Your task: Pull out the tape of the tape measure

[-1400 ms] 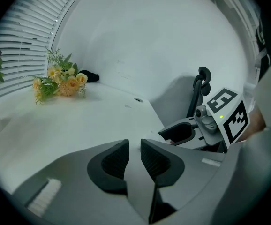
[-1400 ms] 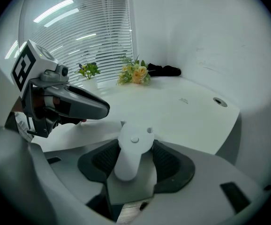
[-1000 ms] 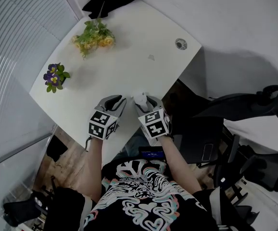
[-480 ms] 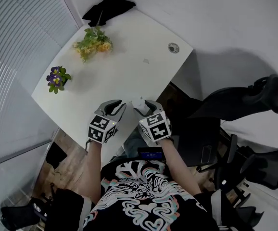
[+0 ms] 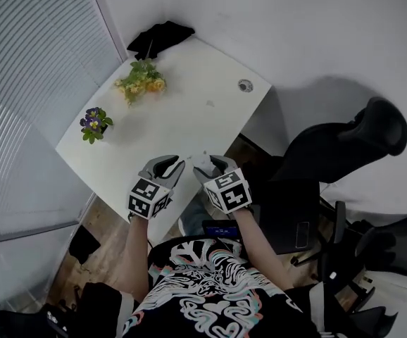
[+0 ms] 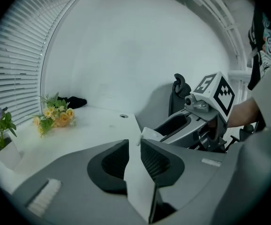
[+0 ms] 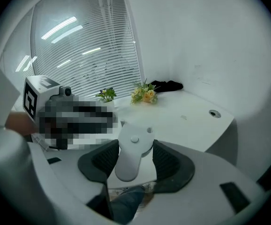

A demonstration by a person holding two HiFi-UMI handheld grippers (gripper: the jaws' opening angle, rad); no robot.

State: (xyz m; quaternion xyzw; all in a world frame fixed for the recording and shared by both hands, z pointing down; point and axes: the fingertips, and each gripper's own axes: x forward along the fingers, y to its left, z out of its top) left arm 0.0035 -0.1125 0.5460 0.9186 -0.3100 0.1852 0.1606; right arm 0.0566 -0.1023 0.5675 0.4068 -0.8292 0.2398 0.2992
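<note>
White plastic tape measure [image 7: 133, 150], just one, sits clamped in the right gripper [image 5: 214, 165]; the left gripper [image 5: 167, 167] pinches its single white tape [image 6: 138, 184].

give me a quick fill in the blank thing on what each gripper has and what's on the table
1. The right gripper is shut on the white ____.
2. The left gripper is shut on the measuring ____, which runs across to the right gripper.
3. On the table, the flowers nearest the black cloth are ____.

Missing words: tape measure; tape; yellow.
</note>
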